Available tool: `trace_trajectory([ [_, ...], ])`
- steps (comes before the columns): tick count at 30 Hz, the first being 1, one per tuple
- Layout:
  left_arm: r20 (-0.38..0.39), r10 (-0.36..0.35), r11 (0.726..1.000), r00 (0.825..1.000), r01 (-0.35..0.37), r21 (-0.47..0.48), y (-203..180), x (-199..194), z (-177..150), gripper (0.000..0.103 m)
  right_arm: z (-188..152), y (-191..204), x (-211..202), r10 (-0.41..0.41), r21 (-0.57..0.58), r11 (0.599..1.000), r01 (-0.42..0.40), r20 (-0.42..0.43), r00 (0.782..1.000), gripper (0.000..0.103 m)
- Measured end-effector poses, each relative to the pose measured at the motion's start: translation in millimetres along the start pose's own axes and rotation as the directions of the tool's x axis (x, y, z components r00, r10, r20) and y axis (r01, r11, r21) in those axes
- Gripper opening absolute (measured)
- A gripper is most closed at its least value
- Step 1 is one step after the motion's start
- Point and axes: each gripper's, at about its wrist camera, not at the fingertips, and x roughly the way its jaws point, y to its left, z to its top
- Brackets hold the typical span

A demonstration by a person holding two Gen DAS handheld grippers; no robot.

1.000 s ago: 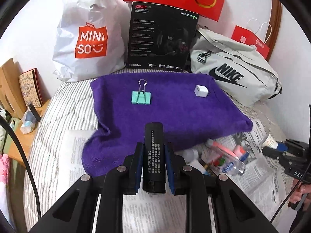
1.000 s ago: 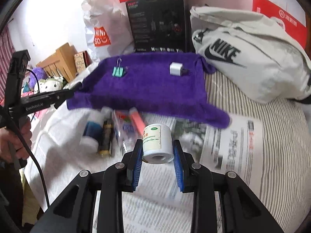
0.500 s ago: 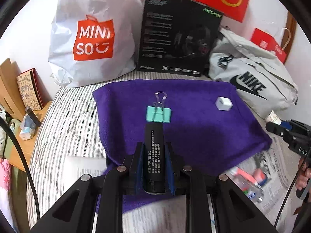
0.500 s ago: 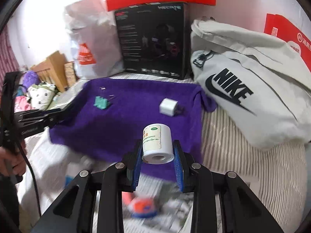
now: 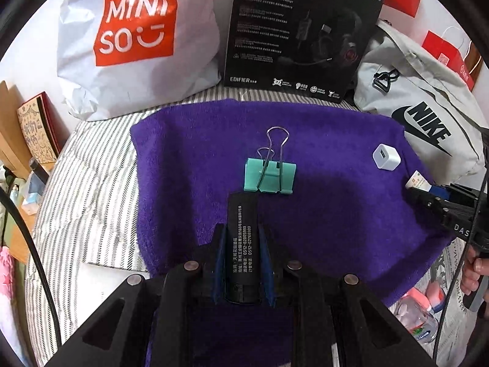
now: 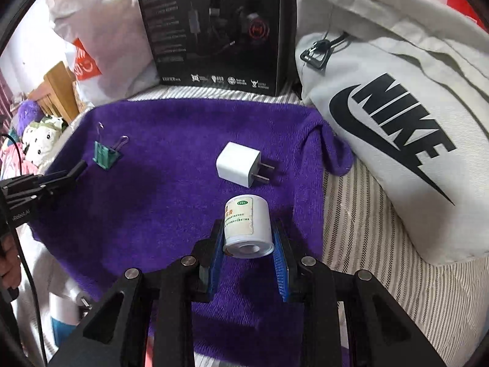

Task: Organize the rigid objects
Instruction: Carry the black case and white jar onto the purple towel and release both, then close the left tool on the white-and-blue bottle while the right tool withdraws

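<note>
My left gripper [image 5: 243, 238] is shut on a black cylinder with white print [image 5: 243, 238], held over the purple towel [image 5: 189, 165]; its far tip is just short of a teal binder clip [image 5: 269, 176]. My right gripper [image 6: 247, 238] is shut on a small white medicine bottle [image 6: 247, 224] over the towel [image 6: 171, 189], close behind a white plug charger [image 6: 238, 168]. The charger [image 5: 386, 157] also shows at the towel's right in the left wrist view, the clip [image 6: 105, 155] at its left in the right wrist view. The left gripper [image 6: 78, 166] appears at the left edge there.
A Miniso bag [image 5: 134, 36], a black headset box [image 5: 302, 30] and a grey Nike bag [image 6: 397, 122] line the far side. The striped bed [image 5: 88, 183] carries newspaper and small bottles [image 5: 418, 318] at the near right. A hand [image 5: 472, 273] holds the other gripper.
Both grippers have moved forward and lower, from above the newspaper to above the purple towel. The clip and charger look nearer; each grip holds as before.
</note>
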Motion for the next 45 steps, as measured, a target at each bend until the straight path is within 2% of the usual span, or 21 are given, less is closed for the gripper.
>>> trace_trajectory([
  [9,-0.020,0.025,0.999,0.999,-0.024,0.045,-7,8,1,0.021,-1,12,12,-0.037,-0.065,0.997,0.036,-0.008,0.999,0.030],
  [15,-0.024,0.020,0.999,0.999,-0.019,0.038,-5,6,0,0.023,-1,10,13,-0.009,-0.084,0.996,0.008,-0.018,1.000,0.031],
  [16,-0.028,0.015,0.999,0.999,-0.014,0.036,-5,5,0,0.025,-1,10,12,-0.001,-0.082,0.997,-0.001,-0.026,1.000,0.032],
  [18,-0.041,-0.008,1.000,0.999,0.009,0.029,-4,3,-2,0.039,-2,11,11,0.031,-0.084,0.996,-0.034,-0.043,0.999,0.039],
  [19,-0.047,-0.027,0.999,0.999,0.028,0.024,-5,2,-3,0.042,-3,12,10,0.050,-0.089,0.995,-0.054,-0.051,0.997,0.047],
  [20,-0.051,-0.031,0.999,0.998,0.032,0.022,-6,1,-4,0.045,-4,15,9,0.064,-0.097,0.993,-0.069,-0.058,0.996,0.055],
  [22,-0.062,-0.008,1.000,0.998,0.009,0.024,-8,-1,-6,0.045,-7,22,7,0.063,-0.124,0.990,-0.072,-0.071,0.995,0.063],
  [25,-0.080,0.015,1.000,0.997,-0.015,-0.003,-8,-9,-10,0.045,-12,27,3,0.030,-0.140,0.989,-0.042,-0.086,0.996,0.064],
  [28,-0.040,0.020,0.999,0.999,-0.021,-0.031,-7,-33,-19,0.045,-18,22,-12,0.029,-0.107,0.994,-0.037,-0.078,0.997,0.064],
  [31,-0.004,-0.001,0.999,1.000,0.001,-0.040,-15,-60,-34,0.045,-32,12,-45,0.027,-0.049,0.998,-0.028,-0.017,0.999,0.064],
  [34,0.002,-0.034,0.999,0.999,0.034,-0.028,-32,-76,-53,0.045,-52,6,-73,0.054,0.022,0.998,-0.054,0.026,0.998,0.064],
  [39,-0.025,-0.081,0.997,0.996,0.081,-0.001,-63,-80,-81,0.045,-91,12,-95,0.064,0.050,0.997,-0.066,0.052,0.997,0.064],
  [45,-0.073,-0.170,0.985,0.983,0.166,-0.049,-81,-72,-114,0.046,-129,24,-104,0.068,0.075,0.995,-0.072,0.051,0.996,0.064],
])
